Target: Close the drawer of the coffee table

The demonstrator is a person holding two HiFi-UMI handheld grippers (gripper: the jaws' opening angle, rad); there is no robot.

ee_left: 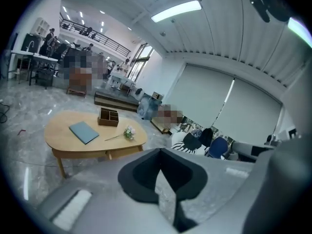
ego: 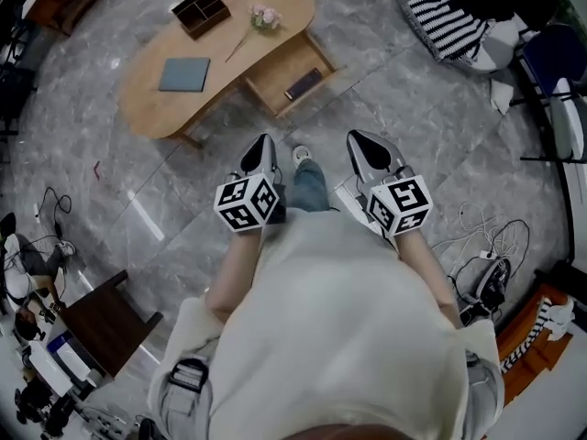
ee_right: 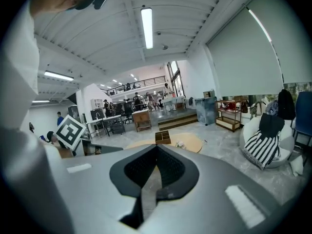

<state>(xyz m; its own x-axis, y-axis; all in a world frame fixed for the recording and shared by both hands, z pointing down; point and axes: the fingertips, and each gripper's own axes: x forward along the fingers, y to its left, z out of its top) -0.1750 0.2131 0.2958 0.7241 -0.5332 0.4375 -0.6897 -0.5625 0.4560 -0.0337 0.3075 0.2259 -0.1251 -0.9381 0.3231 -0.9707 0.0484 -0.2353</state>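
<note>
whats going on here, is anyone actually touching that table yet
Not yet. A person stands on the floor a little way from the coffee table, holding a left gripper and a right gripper out in front. Both are shut with nothing in them. The table's drawer is pulled out on the side facing the person, with a dark flat thing inside. A blue book, a wooden box and a flower lie on top.

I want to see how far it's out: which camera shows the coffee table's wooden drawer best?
Head view: the light wooden drawer lies open from above, a dark flat item inside. The left gripper view shows only its edge under the tabletop; the right gripper view's tongs hide it.
</note>
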